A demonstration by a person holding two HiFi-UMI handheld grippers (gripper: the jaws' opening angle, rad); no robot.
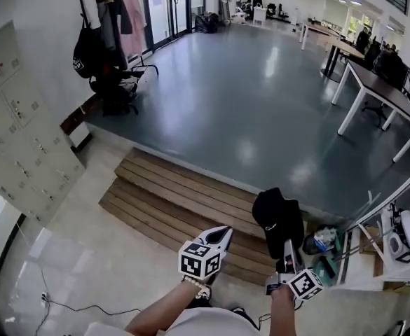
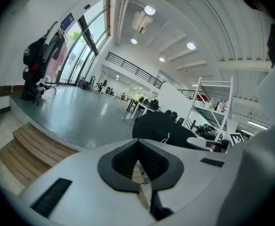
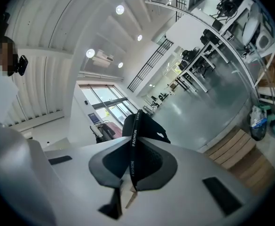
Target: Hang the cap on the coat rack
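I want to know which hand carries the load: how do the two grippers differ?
The right gripper is shut on the cap; the left gripper is shut on nothing. In the head view the left gripper is over the middle of the steps, the right gripper near their right end. Both are shut.

Pinched between the jaws of the right gripper (image 3: 132, 147), the cap (image 3: 146, 126) is black cloth, matt and soft-looking. Its strap (image 3: 134, 138) is a woven band with white print. Both grippers' shells are smooth, matt, pale plastic, and the pads (image 3: 151, 161) are black, finely ribbed and rubbery. Ahead of and below the closed jaws of the left gripper (image 2: 138, 142), the steps (image 2: 34, 147) are slatted wood, dull brown. Beyond them the grey floor (image 2: 81, 112) is glossy and mirrors the ceiling lights.
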